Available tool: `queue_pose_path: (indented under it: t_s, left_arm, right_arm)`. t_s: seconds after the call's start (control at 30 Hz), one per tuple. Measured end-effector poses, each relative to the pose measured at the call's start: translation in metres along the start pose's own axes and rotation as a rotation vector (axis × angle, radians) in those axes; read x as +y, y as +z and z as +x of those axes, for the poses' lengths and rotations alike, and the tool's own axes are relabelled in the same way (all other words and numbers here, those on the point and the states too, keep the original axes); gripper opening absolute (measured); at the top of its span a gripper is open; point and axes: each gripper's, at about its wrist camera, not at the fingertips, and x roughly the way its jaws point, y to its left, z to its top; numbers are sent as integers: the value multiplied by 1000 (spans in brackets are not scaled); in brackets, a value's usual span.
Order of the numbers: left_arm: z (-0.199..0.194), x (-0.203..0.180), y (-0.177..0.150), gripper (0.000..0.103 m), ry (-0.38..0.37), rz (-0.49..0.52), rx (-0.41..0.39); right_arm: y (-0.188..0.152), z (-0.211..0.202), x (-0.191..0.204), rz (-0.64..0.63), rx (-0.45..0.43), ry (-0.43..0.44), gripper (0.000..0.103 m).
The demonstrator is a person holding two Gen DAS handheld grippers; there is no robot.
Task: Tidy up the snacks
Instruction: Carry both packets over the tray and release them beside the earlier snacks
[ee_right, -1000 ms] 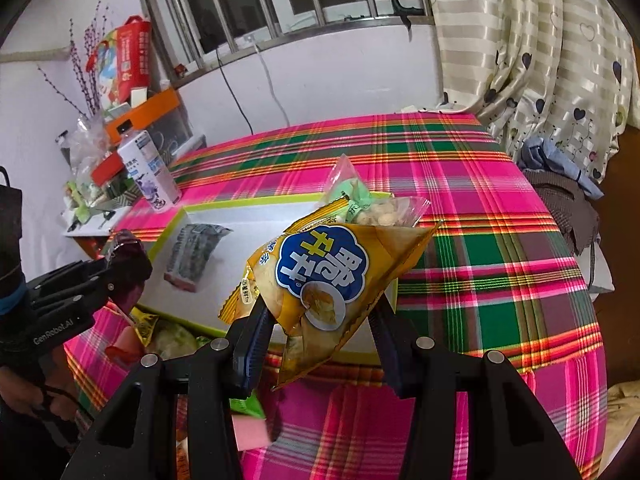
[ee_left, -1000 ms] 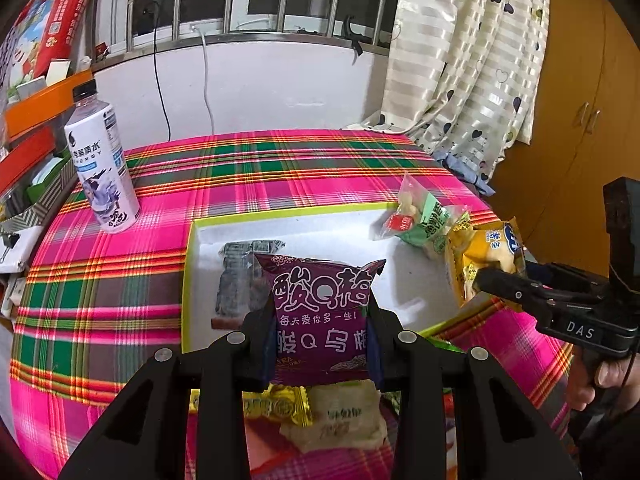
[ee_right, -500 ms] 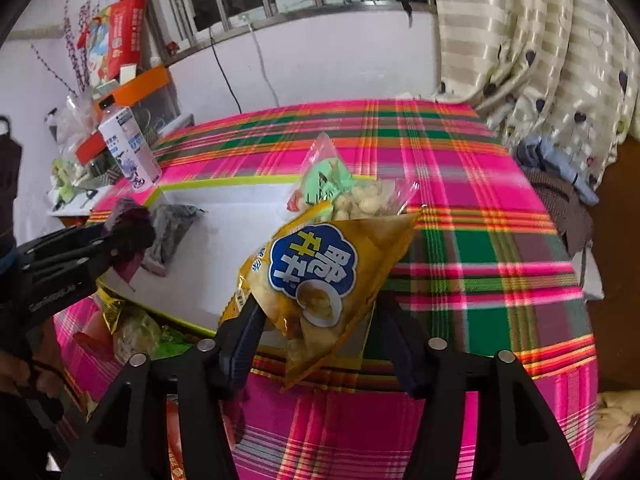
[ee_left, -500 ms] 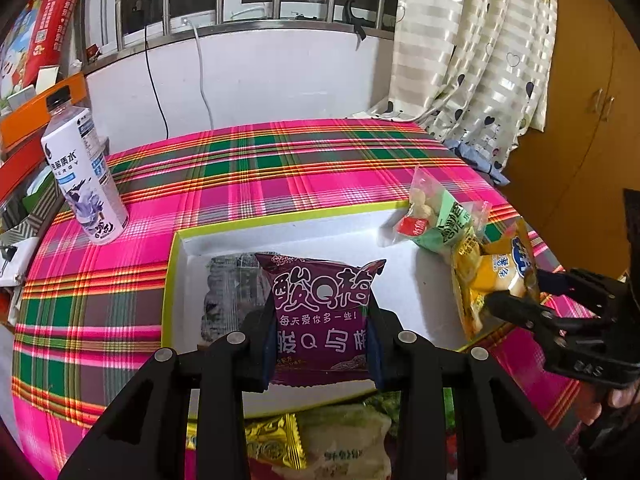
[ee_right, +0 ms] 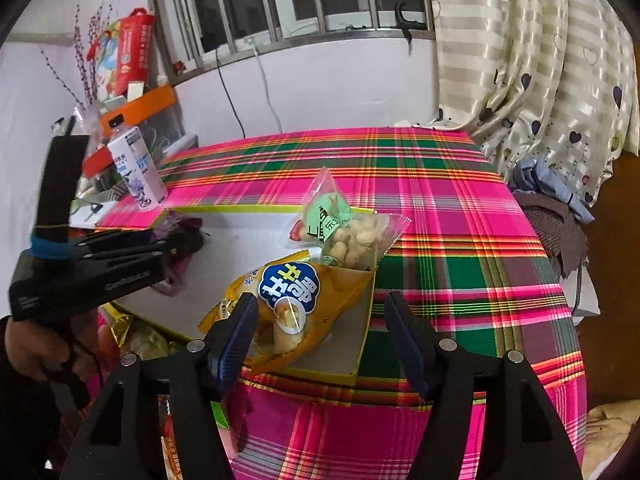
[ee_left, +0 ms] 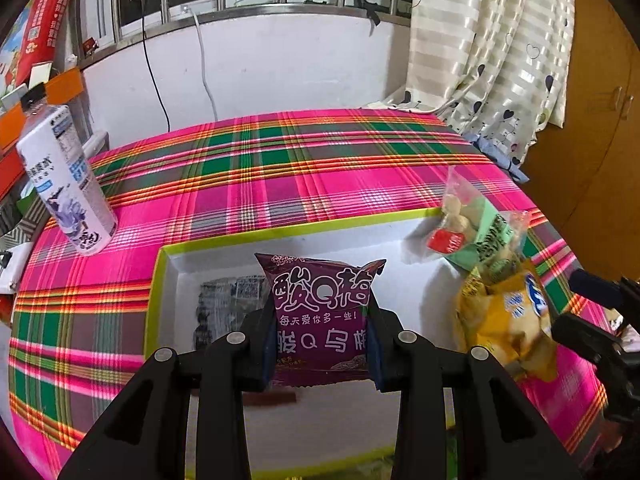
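Observation:
A purple snack packet [ee_left: 322,316] stands upright between the pads of my left gripper [ee_left: 320,344], which is shut on it above the white tray with a green rim [ee_left: 280,231]. A grey-black packet [ee_left: 224,304] lies in the tray behind it. My right gripper [ee_right: 320,304] has its jaws opening. The yellow chip bag [ee_right: 296,304] lies between them on the tray's near right corner [ee_right: 320,376], and the right pad stands apart from it. A clear green bag of nuts [ee_right: 344,232] leans at the tray's far right. The left gripper [ee_right: 172,248] shows at the left of the right wrist view.
A white drink bottle [ee_left: 68,188] stands on the plaid tablecloth left of the tray. Loose wrapped snacks [ee_right: 132,332] lie off the tray's near edge. A cluttered orange shelf [ee_right: 140,104] is at the left, curtains [ee_right: 540,80] hang at the right.
The right jaws have widened and the yellow bag has sunk from between them onto the tray's corner. The left gripper has carried the purple packet forward over the tray.

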Motion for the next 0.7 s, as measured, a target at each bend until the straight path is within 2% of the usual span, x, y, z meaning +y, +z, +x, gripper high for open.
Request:
queue_pose_path:
  t_s: [0.17,0.27,0.43,0.53,0.7]
  left_arm:
    - [18,3,8,36,-10,-16,42]
    - [28,7,12,37,23,-29,54]
    - [37,15,14,40,-2,-68,102]
    - [30,19,14,47,-20,-92,81]
    - [13,26,19,48,-25,-99,36]
  right_arm:
    - [0,4,-1,6,8,3,65]
    - [1,5,-2,7,6,3,65]
    - [1,5,-2,8,6,4,65]
    - [1,3,-1,7,2,9,65]
    - [-2,-5,2,8,-6,17,65]
